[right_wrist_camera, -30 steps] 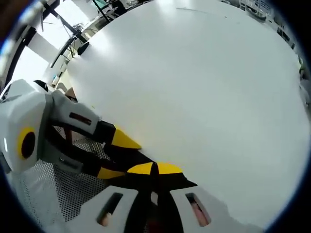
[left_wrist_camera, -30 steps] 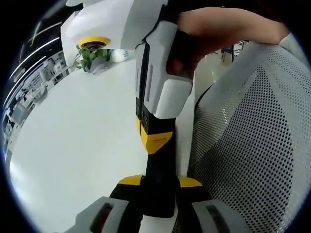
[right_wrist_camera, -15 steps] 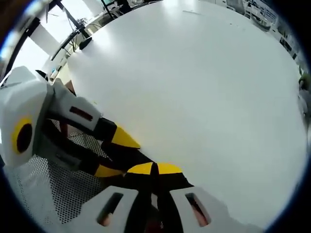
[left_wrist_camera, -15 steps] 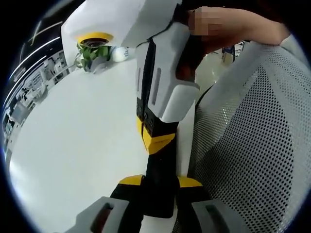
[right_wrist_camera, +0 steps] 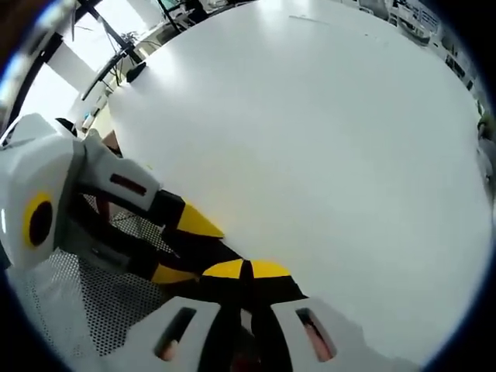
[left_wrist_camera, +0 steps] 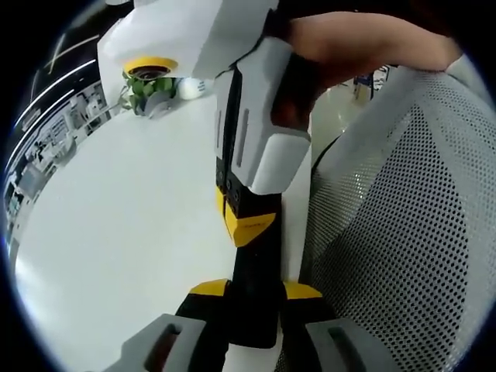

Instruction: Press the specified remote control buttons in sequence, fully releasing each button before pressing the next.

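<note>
In the left gripper view, my left gripper [left_wrist_camera: 254, 291] is shut on a black remote control [left_wrist_camera: 253, 267], which stands between its yellow-tipped jaws. My right gripper [left_wrist_camera: 246, 223], held by a hand, comes down from above, and its closed yellow tip meets the remote's far end. In the right gripper view, my right gripper [right_wrist_camera: 244, 270] is shut with nothing between its jaws, and its tip is against the black remote control [right_wrist_camera: 203, 249]. The left gripper [right_wrist_camera: 184, 248] reaches in from the left and clamps the remote. The remote's buttons are hidden.
A white table [left_wrist_camera: 116, 232] spreads to the left and shows wide in the right gripper view as the white table [right_wrist_camera: 325, 139]. A grey mesh chair back [left_wrist_camera: 403, 232] stands close on the right. At the table's far end sit a green object with a yellow ring [left_wrist_camera: 149, 80] and a white ball [left_wrist_camera: 188, 89].
Half a second ago the right gripper's body leaned slightly further over the remote. It is now back to about where it was a second ago. The left gripper keeps its hold.
</note>
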The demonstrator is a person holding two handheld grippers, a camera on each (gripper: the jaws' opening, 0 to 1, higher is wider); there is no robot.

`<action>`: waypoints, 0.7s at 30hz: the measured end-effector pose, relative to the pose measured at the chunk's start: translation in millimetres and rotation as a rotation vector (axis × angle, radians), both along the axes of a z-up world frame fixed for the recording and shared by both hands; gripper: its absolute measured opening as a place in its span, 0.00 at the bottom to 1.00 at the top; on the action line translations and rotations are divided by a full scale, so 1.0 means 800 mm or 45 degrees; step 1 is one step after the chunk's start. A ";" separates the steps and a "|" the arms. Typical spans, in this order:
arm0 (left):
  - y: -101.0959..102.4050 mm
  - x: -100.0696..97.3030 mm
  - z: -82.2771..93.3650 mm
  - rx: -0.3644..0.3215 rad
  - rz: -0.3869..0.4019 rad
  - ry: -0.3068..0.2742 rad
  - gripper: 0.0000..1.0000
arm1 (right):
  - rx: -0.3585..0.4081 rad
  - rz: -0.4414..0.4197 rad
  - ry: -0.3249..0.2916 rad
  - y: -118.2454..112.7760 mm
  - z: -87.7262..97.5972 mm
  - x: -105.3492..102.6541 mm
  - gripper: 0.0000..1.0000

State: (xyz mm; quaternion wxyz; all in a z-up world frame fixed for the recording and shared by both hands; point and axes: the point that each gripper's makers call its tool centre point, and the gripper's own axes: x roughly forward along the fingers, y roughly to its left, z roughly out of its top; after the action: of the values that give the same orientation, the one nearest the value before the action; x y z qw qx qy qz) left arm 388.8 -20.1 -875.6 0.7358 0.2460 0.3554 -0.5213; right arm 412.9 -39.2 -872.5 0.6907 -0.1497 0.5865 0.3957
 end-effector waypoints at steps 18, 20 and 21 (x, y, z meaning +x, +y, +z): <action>0.000 0.000 -0.001 0.005 0.001 0.002 0.25 | 0.041 -0.079 0.176 -0.005 0.003 -0.017 0.00; 0.000 0.000 -0.001 0.004 0.001 0.002 0.25 | 0.035 -0.027 0.144 -0.004 0.002 -0.017 0.00; 0.000 0.000 -0.001 0.004 0.001 0.004 0.26 | 0.010 0.018 0.130 -0.006 -0.001 -0.020 0.00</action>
State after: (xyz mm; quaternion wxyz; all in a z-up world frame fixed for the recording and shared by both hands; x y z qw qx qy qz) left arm 388.8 -20.3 -876.7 0.7351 0.2463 0.3574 -0.5208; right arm 397.0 -44.1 -873.5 0.6576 -0.1306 0.6183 0.4101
